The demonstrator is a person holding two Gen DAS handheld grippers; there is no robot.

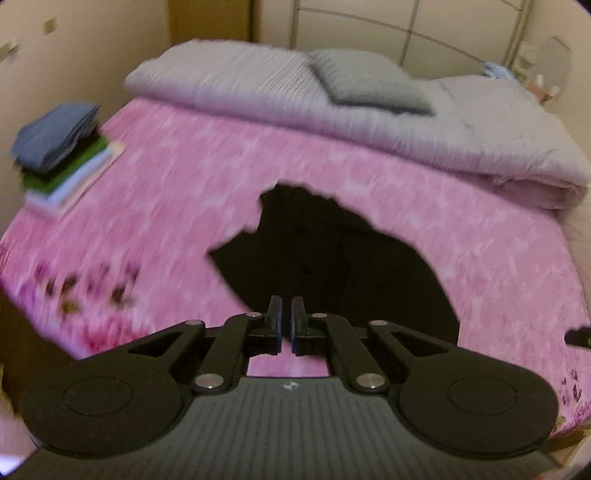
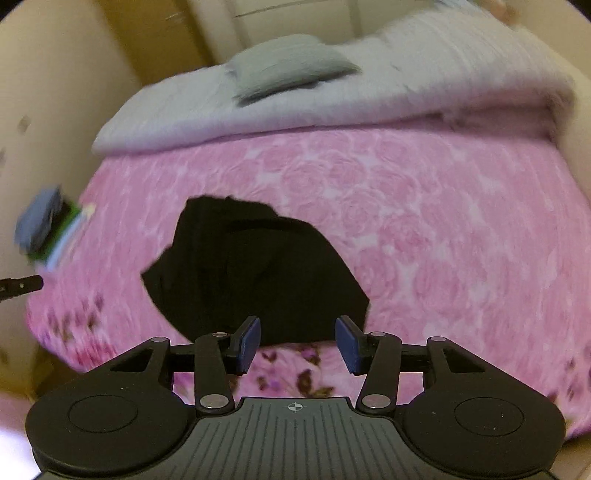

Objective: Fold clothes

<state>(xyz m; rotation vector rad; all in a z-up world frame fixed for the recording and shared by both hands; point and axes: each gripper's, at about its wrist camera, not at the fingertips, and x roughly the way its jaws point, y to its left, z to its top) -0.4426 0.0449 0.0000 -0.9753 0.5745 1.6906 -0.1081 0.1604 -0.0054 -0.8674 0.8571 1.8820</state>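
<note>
A black garment (image 1: 332, 254) lies crumpled on the pink floral bedsheet (image 1: 184, 206), near the bed's front edge. It also shows in the right wrist view (image 2: 251, 273). My left gripper (image 1: 286, 325) hovers over the garment's near edge with its jaws nearly together and nothing between them. My right gripper (image 2: 297, 341) is open and empty, just short of the garment's near edge, above the sheet. The tip of the right gripper shows at the right edge of the left wrist view (image 1: 578, 336).
A stack of folded clothes (image 1: 59, 147), blue on top, sits at the bed's left edge. A rolled grey duvet (image 1: 369, 122) with a grey pillow (image 1: 369, 81) lies across the far side. Wardrobe doors (image 1: 406, 29) stand behind the bed.
</note>
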